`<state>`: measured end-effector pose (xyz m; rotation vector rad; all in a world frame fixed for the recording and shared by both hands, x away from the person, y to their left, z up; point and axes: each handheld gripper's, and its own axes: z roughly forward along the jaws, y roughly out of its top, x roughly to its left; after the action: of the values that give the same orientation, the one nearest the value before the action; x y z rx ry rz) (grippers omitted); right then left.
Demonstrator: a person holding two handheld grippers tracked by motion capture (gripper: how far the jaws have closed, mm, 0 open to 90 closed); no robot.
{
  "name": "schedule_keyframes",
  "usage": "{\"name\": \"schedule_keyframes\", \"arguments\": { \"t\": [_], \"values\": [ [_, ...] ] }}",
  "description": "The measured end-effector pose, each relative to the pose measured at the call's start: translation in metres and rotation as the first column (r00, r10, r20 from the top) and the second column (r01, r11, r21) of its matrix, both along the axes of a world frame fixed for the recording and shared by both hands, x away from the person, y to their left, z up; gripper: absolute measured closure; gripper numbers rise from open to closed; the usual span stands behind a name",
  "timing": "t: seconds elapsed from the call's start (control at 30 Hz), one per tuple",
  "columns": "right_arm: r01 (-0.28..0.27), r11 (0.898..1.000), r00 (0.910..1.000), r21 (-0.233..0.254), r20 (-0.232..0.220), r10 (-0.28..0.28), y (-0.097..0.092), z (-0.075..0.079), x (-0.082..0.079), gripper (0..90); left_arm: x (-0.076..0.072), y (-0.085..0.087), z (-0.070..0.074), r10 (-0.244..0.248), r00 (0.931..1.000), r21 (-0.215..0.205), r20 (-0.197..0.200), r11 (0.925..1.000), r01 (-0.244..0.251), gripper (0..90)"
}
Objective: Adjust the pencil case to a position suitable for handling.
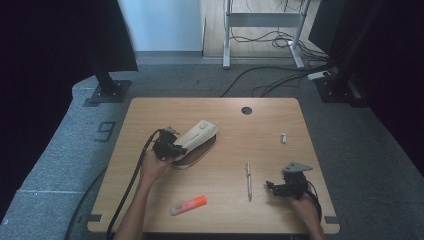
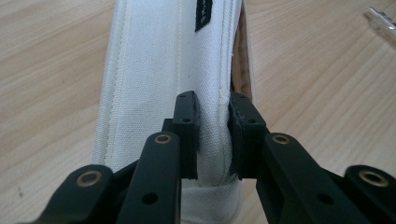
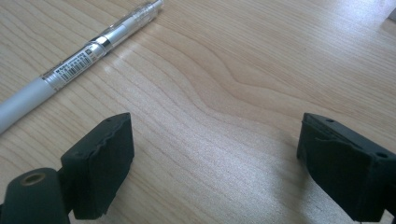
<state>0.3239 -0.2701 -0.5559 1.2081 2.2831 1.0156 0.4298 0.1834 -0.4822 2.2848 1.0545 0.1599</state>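
Currently the left tool is clenched on the white pouch's seam; right tool, beside the pen, stands released. Advise lifting slowly, keeping the pinch deep.

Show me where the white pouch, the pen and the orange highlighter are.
white pouch point(image 1: 198, 134), high view, middle of its canvas top.
pen point(image 1: 248, 181), high view, middle of its barrel.
orange highlighter point(image 1: 188, 205), high view, middle of its body.
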Motion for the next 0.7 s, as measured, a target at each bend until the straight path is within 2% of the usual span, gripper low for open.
{"name": "schedule_keyframes", "arguments": {
  "t": [0.37,0.53,0.7],
  "values": [
    [0.000,1.000,1.0000,0.000,-0.001,0.000,0.000,0.000,0.000,10.4,-0.033,0.018,0.002,0.035,0.9992,-0.101,0.020,0.9944,-0.033,76.2],
    [0.001,1.000,1.0000,0.000,-0.001,-0.001,0.000,0.000,0.000,10.4,-0.043,0.024,0.001,0.038,0.9988,-0.126,0.032,0.9914,-0.034,76.3],
    [0.003,1.000,1.0000,0.001,-0.002,-0.003,0.000,0.000,0.000,10.2,-0.045,0.025,0.003,0.032,0.9988,-0.124,0.037,0.9919,-0.027,76.4]
  ]
}}
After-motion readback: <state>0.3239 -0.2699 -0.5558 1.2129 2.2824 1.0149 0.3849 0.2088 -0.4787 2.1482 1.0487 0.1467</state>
